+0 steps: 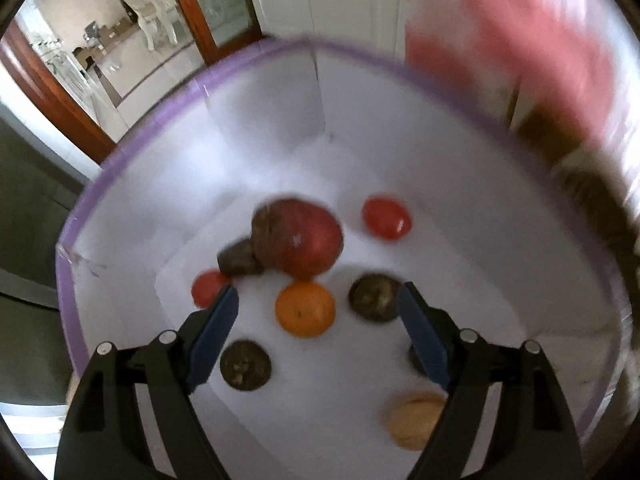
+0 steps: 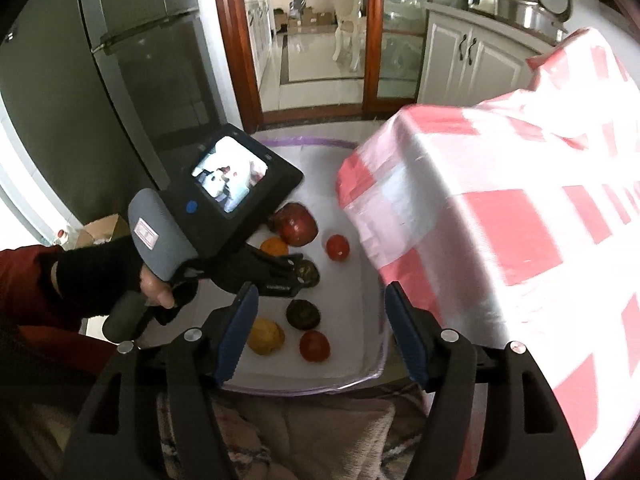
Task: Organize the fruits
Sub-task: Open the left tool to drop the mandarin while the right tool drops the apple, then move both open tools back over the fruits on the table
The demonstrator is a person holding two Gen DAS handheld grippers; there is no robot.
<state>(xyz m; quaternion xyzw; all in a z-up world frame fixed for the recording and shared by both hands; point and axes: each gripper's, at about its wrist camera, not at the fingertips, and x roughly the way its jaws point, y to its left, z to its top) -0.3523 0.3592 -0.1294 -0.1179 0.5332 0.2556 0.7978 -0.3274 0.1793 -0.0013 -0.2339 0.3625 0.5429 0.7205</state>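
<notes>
A white box with a purple rim (image 1: 132,152) holds several fruits. A big red pomegranate (image 1: 300,236) lies in the middle, an orange (image 1: 305,309) in front of it, red tomatoes (image 1: 386,218) to the right and left, dark round fruits (image 1: 375,298) and a yellow fruit (image 1: 414,424) near the front. My left gripper (image 1: 318,308) is open above the orange, empty. My right gripper (image 2: 318,320) is open and empty over the box's near edge (image 2: 304,388). The left gripper's body (image 2: 224,208) shows in the right wrist view.
A red-and-white checked plastic bag (image 2: 500,220) hangs over the box's right side. A grey fridge (image 2: 100,100) stands at the left. A patterned cloth (image 2: 280,432) lies under the box. A doorway and white cabinets (image 2: 460,60) are behind.
</notes>
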